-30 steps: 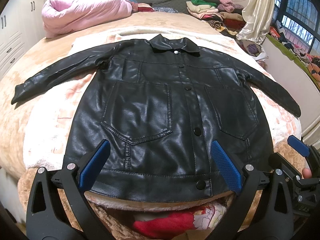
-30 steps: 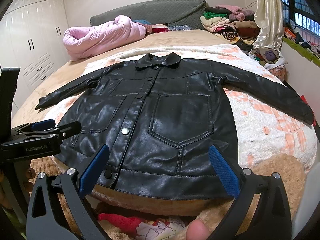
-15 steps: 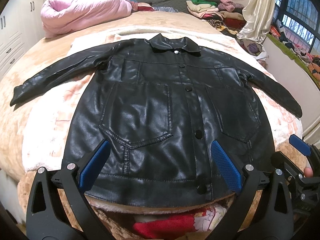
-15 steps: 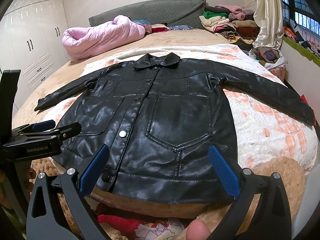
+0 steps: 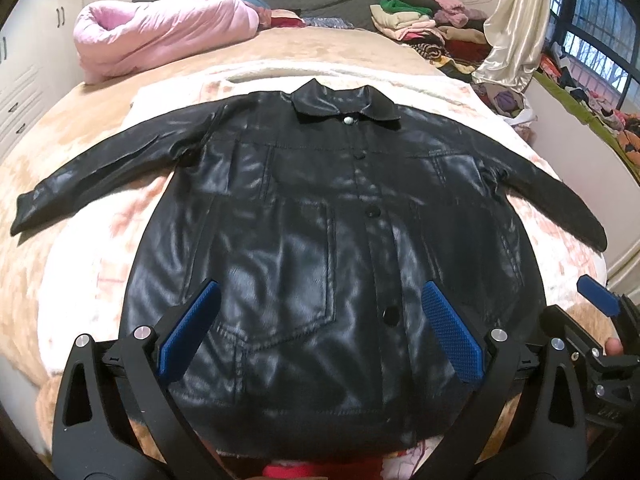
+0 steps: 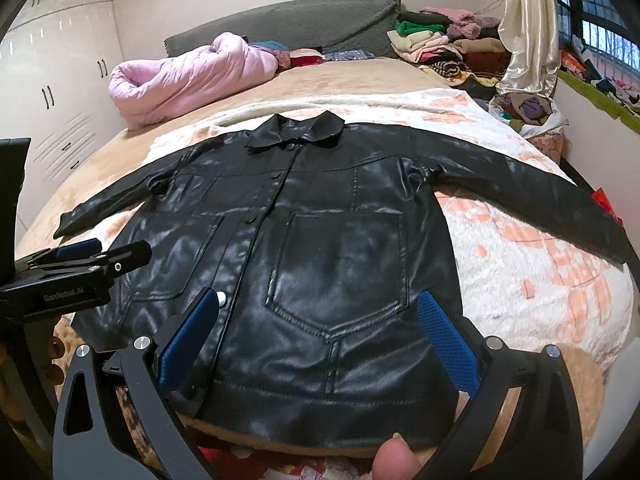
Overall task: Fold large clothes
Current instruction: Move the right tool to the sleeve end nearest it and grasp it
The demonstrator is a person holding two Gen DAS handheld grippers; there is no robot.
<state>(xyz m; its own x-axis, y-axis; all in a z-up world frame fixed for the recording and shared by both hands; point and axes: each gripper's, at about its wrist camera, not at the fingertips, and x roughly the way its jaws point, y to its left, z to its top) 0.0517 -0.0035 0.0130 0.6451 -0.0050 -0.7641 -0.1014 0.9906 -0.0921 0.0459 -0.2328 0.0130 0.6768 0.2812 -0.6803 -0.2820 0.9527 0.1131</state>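
item: black leather jacket (image 5: pixel 320 248), buttoned, front up, spread flat on the bed (image 5: pixel 80 208) over a pale patterned blanket (image 6: pixel 540 264); fills the centre of both frames, collar toward the top, hem at the bottom edge, sleeves stretched out to left and right.

left hand-held gripper (image 5: pixel 320 332): jaws wide apart, holding nothing, poised over the hem at lower centre.

right hand-held gripper (image 6: pixel 316 336): jaws likewise apart and empty, low over the hem on the pocket side.

step in hand, judged: no fold begun; approach to a first grasp. the material looks stiff and slick, so bite well past the hem stitching, take both layers, and lift both sides together to stop the front sliding.

view differences: the right wrist view shows the wardrobe (image 6: pixel 52 92) at upper left and the full right-frame sleeve; the left wrist view shows the left-frame cuff clearly and the window (image 5: pixel 592 28) at upper right. each view catches the other gripper at its edge.
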